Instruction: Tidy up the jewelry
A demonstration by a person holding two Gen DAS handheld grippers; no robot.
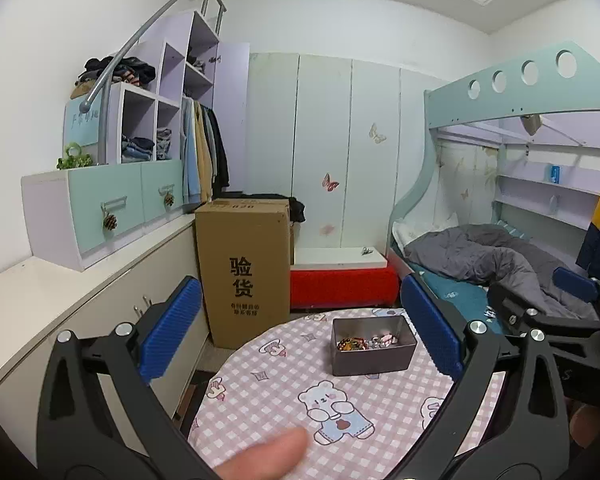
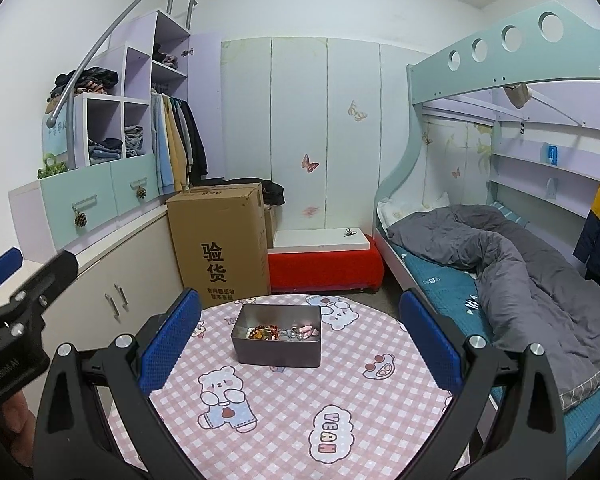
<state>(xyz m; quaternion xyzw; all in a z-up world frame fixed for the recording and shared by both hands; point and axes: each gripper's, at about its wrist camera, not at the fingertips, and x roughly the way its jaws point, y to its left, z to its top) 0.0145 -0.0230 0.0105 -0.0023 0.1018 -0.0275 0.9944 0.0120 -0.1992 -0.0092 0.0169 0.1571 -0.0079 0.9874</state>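
left wrist: jewelry (image 1: pixel 366 343) indistinct in tin (image 1: pixel 370 360)

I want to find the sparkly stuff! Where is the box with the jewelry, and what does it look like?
Look for the round table with the pink checked bear cloth, in front of the bunk bed. Near its far side sits a small open metal tin, dark grey and rectangular. It is the only thing on the table, and it has beads and little trinkets heaped inside.
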